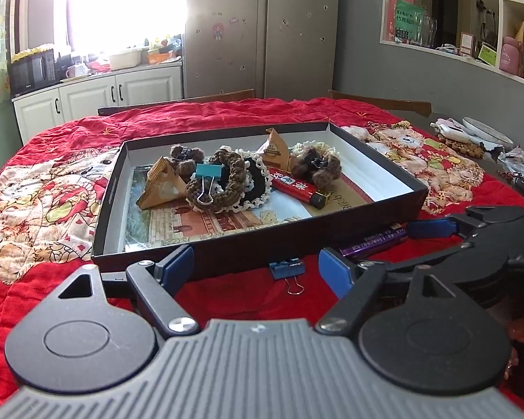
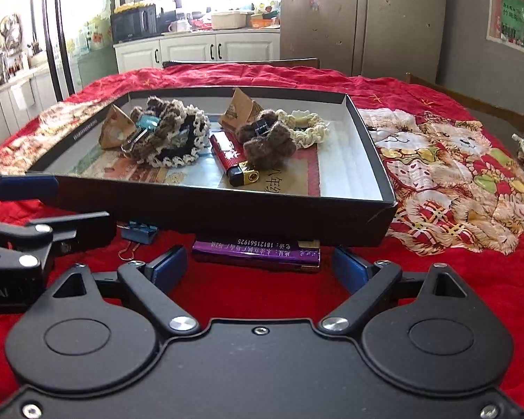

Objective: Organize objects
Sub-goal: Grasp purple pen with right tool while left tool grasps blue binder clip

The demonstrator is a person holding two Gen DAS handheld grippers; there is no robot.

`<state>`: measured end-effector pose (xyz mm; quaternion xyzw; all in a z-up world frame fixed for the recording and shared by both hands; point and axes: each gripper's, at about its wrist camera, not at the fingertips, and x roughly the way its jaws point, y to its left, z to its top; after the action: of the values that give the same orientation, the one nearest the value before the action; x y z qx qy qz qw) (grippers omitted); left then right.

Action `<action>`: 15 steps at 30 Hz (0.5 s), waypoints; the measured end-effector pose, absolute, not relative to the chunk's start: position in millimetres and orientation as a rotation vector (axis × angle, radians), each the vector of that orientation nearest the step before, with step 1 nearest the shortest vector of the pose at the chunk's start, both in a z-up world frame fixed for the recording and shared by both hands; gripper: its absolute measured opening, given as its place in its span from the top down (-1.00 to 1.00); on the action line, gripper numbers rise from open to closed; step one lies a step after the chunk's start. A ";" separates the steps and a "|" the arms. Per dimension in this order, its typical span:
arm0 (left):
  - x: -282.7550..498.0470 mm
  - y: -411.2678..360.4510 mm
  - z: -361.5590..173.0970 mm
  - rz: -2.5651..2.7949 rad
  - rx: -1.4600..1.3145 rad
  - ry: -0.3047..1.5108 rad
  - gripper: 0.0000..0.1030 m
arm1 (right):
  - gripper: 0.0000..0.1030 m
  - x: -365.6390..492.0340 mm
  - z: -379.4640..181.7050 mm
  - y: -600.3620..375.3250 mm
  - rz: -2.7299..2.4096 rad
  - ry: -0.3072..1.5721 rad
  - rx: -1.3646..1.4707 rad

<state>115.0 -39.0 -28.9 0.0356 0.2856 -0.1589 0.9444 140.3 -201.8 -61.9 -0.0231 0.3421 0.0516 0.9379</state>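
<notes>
- Where the red quilt covers the table, the black tray holds scrunchies, packets, a red lighter.
- Left gripper: fingers wide apart, empty, flanking blue binder clip.
- Right gripper: wide apart, empty, flanking purple lighter against the tray's near wall.

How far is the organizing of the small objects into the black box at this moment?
Mostly done: the black box already holds scrunchies, the red lighter and a teal clip. Nothing is in hand; the left gripper and right gripper are both open. Left on the cloth: the blue binder clip and purple lighter.
</notes>
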 end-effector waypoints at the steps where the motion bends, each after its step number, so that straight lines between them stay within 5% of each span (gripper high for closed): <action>1: 115.7 -39.3 -29.4 -0.325 0.072 0.584 -0.68 | -0.73 141.3 -63.1 -200.4 0.099 0.700 -0.057; 15: 122.2 -47.3 -37.9 -0.336 0.068 0.609 -0.68 | -0.54 140.5 -64.1 -210.9 0.069 0.694 -0.036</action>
<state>122.2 -47.3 -37.9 0.0332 0.2985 -0.1646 0.9395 140.5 -210.9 -64.1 -0.0176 0.3400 0.0340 0.9396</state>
